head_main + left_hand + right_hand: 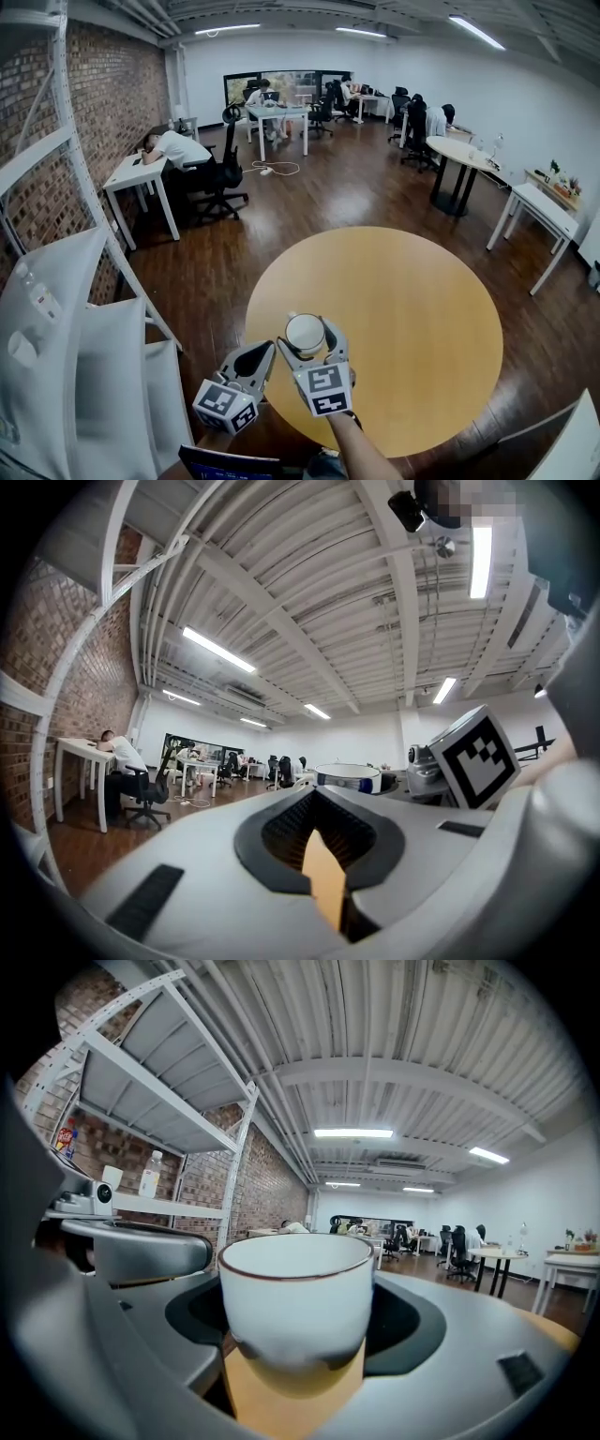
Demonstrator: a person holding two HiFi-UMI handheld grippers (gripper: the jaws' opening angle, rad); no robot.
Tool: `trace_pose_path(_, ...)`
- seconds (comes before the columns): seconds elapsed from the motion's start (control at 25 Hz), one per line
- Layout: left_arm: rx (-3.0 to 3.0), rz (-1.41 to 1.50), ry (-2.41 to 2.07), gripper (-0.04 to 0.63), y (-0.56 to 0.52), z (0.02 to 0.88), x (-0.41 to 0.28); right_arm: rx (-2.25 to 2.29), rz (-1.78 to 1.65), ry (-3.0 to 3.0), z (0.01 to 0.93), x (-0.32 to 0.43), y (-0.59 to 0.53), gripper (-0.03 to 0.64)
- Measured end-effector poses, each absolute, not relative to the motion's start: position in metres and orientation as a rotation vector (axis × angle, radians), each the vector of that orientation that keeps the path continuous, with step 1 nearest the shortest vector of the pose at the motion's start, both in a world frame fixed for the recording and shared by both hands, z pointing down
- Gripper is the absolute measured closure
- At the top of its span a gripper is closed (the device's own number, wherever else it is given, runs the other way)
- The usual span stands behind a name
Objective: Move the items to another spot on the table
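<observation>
Down at the near edge of the round table (403, 309), the cup's (305, 333) base is hidden behind the right gripper (307, 330), so I cannot tell whether it rests on the wood or hangs just clear. From the right gripper view its lower part sinks out of sight between the dark pads. It is a plain white cup (295, 1307) with a thin brown line round the rim, upright, clamped on both sides by those jaws. From above its inside shows only white. Just beside it, the left gripper (262, 349) has its jaws drawn together with nothing between them, only a sliver of tabletop showing through. The person's forearm is cut off by the bottom edge.
</observation>
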State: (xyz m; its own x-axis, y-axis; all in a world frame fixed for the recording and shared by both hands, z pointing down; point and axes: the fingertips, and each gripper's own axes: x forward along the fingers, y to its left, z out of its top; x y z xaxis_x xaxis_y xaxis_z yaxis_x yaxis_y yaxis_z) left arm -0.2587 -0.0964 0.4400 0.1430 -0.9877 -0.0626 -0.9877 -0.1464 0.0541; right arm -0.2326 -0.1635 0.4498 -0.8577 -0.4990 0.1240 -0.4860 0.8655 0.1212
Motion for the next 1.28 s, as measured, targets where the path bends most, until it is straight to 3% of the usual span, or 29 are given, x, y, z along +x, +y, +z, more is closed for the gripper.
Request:
trace_pose_path(0.6,2.586,-0.113,-1.760,0.592,-0.139,0.438,-0.165,1.109,-0.102,-2.771,0.447,-0.112,-0.214,0.232)
trace_pose_path(1.28,2.784,-0.070,-1.444,0.592,-0.217,0.439,0.014,1.481,-0.062,-2.574,0.457,0.102,-0.283,0.230)
